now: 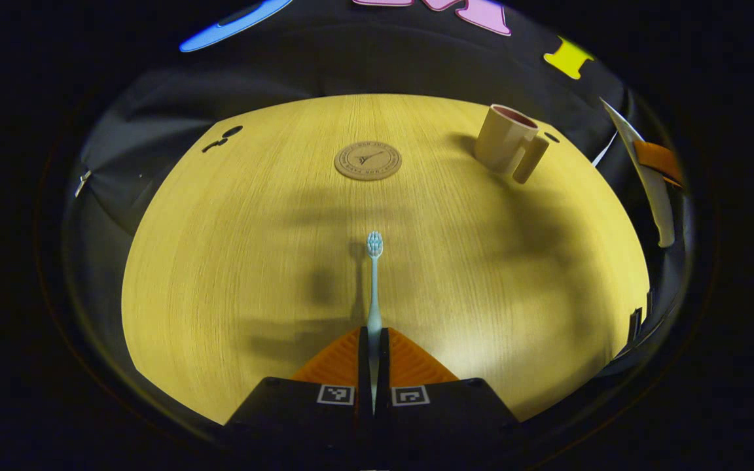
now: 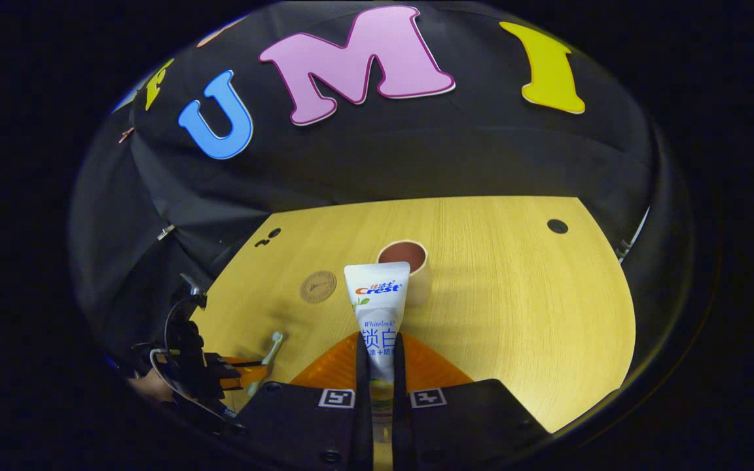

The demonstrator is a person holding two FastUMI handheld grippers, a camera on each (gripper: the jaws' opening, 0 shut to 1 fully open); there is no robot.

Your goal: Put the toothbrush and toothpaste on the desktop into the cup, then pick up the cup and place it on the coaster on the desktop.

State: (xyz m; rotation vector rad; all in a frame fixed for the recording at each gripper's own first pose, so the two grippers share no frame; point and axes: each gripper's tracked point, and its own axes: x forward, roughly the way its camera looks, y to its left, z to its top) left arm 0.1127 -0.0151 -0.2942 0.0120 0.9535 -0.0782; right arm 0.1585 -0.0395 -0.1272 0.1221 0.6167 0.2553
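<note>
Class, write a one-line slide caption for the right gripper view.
Right gripper shut on the toothpaste tube, held before the cup on the desktop.

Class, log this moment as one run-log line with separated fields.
left gripper: shut on toothbrush | right gripper: shut on toothpaste | cup: empty | coaster: bare
</note>
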